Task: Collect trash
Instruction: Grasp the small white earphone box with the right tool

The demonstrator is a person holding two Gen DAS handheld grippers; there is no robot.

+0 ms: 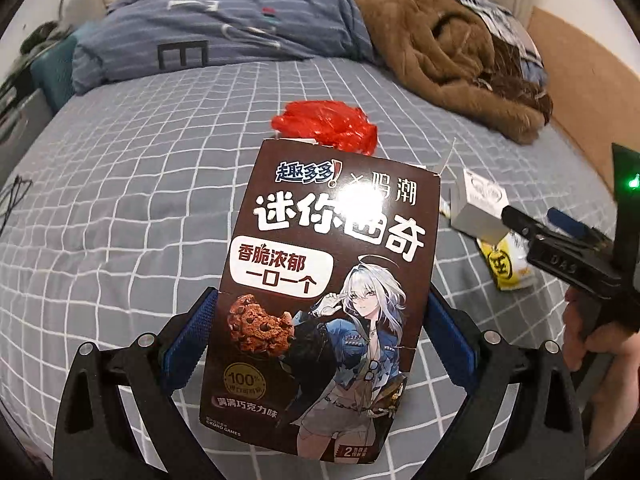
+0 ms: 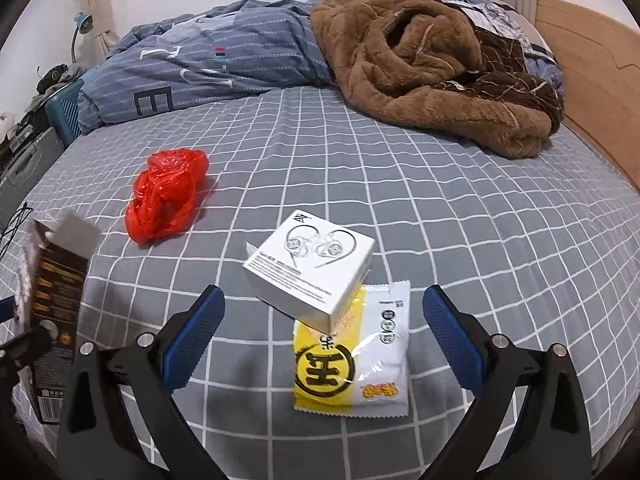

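The bed [image 2: 360, 168] with its grey checked sheet carries the trash, and the white box [image 2: 310, 268] near its middle serves as the landmark. Far left of the box, the left gripper [image 1: 320, 320] is clamped on a brown cookie box [image 1: 320, 272], its blue pads pressed to the two long sides; the carton is lifted off the sheet, its top flap open. In the right wrist view the same carton shows at the left edge, tilted. Left of and beyond the white box lies a crumpled red bag [image 2: 166, 196], well apart from it. The white box itself sits tilted, its near corner resting on a yellow packet [image 2: 352, 360] that lies flat just in front of it. Above that packet hangs the right gripper [image 2: 320, 328], spread wide and empty, the pads either side of the packet and not touching it or the box. Beyond and to the right of the box, a brown blanket [image 2: 440, 80] is heaped at the head of the bed.

The step in hand looks to be the second pickup: one piece is already secured on the left, and the right is lining up on the stacked pair. The next move probably calls for choosing the box first, since it pins the packet, lowering until the pads bracket its sides, then closing. No bin shows in either view, so where the carton goes cannot be told.
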